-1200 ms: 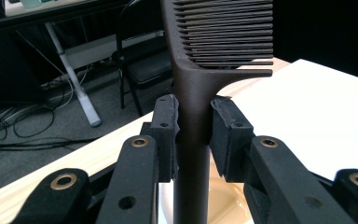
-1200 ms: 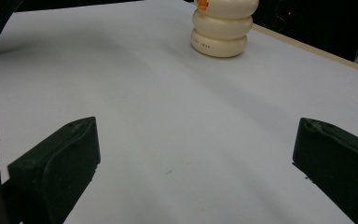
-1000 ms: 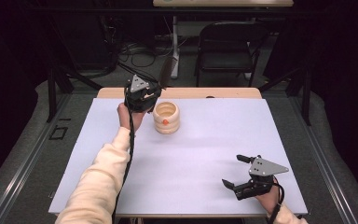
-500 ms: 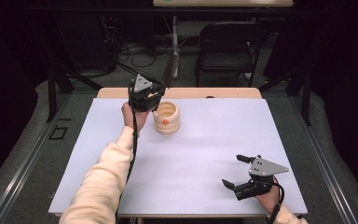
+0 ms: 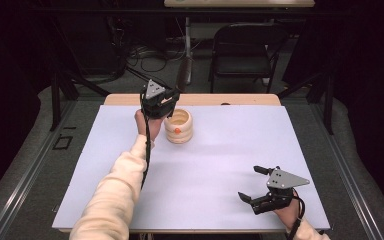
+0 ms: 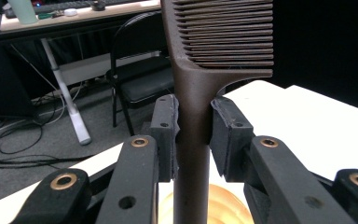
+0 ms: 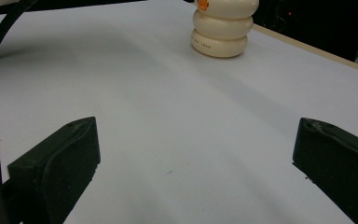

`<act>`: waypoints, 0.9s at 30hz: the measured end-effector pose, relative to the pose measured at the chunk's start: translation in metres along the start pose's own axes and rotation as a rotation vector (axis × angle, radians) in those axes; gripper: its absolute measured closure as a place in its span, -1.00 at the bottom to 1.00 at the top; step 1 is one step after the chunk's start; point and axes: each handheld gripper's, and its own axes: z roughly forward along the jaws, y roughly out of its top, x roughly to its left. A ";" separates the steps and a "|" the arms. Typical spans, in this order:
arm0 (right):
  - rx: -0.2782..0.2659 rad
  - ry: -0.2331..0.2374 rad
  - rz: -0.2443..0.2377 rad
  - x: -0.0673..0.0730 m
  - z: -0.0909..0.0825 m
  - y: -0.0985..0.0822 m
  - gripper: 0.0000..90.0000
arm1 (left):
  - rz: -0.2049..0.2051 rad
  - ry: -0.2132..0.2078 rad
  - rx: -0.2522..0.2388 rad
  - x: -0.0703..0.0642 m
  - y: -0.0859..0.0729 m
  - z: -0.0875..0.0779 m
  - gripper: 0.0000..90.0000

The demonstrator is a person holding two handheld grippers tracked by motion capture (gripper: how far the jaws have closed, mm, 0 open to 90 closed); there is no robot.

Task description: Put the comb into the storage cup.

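Left gripper view shows the left gripper [image 6: 193,135] clamped on the handle of a dark brown comb [image 6: 193,93], pads pressing it from both sides just below the teeth, so the comb stands upright and steady. Beneath it lies the open mouth of the cream ribbed holder [image 6: 219,210], which suggests the comb is being lifted from, or lowered into, that pot. In the high view the holder [image 5: 178,127] sits near the far edge of the white surface [image 5: 205,170], just beside the raised hand. The right gripper [image 5: 259,186] rests well apart at the near right corner, jaws wide and empty, out of the way.
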 end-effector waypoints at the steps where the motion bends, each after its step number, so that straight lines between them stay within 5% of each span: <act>1: 0.000 0.001 0.000 0.000 0.000 0.000 -1.00 | 0.000 -0.001 0.003 0.000 -0.001 0.001 0.61; 27: 0.001 0.005 0.003 0.000 0.000 0.000 -1.00 | 0.018 -0.035 0.064 -0.007 -0.016 0.024 0.61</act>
